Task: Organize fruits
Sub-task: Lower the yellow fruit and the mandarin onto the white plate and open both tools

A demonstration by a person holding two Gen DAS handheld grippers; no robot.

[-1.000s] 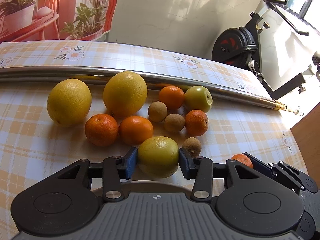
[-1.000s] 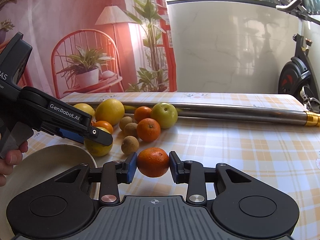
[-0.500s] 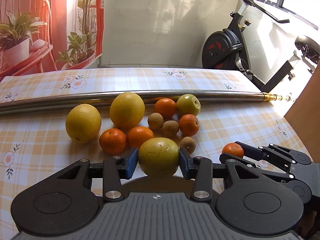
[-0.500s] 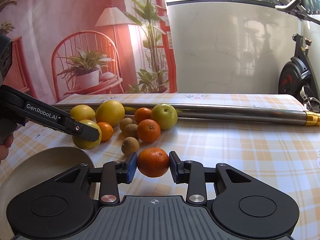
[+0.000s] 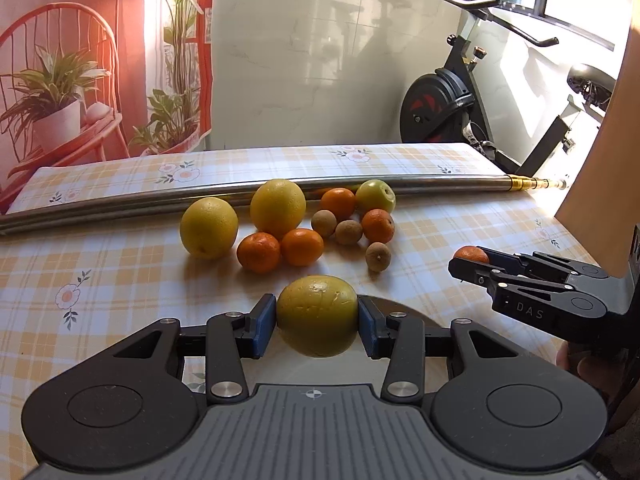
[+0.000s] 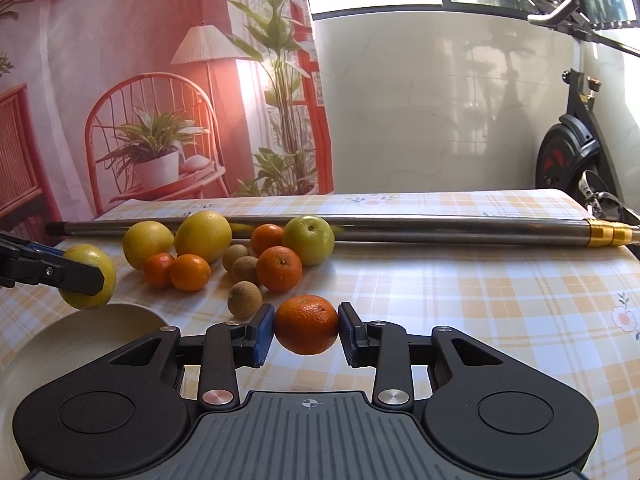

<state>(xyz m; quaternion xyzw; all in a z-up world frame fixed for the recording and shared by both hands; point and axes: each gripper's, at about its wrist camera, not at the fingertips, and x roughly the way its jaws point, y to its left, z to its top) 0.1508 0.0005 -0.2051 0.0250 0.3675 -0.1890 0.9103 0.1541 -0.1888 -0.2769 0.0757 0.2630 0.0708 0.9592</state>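
The left gripper (image 5: 317, 328) clamps a dull yellow-green citrus fruit (image 5: 317, 315) with a scuffed, dimpled rind, held above the near rim of the cream plate (image 6: 60, 340). The right gripper (image 6: 306, 334) grasps a bright, pebbly mandarin (image 6: 306, 324), just beyond the plate's right side, near a brown longan (image 6: 244, 299).

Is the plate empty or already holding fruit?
Empty as far as shown: the plate's visible surface is bare; the yellow-green fruit hangs above it.
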